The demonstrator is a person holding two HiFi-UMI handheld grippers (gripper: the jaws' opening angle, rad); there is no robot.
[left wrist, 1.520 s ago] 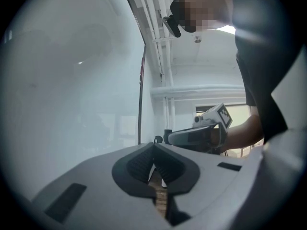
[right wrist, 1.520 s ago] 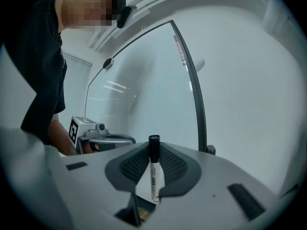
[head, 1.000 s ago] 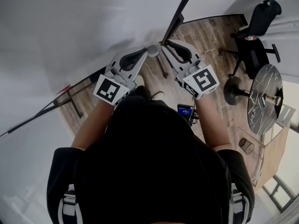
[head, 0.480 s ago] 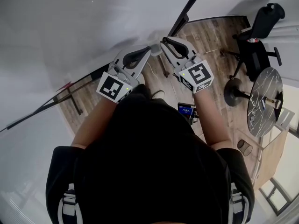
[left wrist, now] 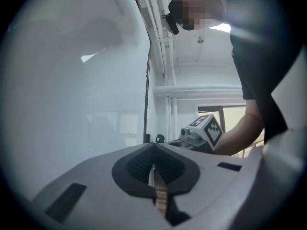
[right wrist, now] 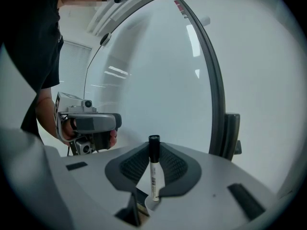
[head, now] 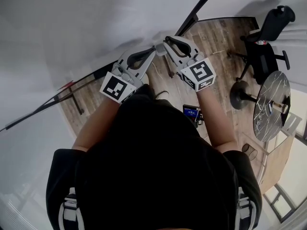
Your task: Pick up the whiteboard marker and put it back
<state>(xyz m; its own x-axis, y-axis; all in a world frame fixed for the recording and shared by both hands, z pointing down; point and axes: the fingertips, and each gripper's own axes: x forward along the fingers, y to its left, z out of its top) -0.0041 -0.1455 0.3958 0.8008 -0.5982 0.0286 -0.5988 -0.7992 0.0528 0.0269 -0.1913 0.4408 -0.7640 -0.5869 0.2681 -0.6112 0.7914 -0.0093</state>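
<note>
Gripping the marker with your right gripper, left gripper closed on nothing, hold it upright and ease toward the whiteboard.

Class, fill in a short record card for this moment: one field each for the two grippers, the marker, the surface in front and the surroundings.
Left gripper: jaws together, nothing between them
Right gripper: closed on the whiteboard marker
Whiteboard marker: stands crosswise to the jaws, black cap uppermost, white barrel below
In front: whiteboard with a dark frame
Surroundings: wooden floor, black office chair, round table at the right of the head view
</note>
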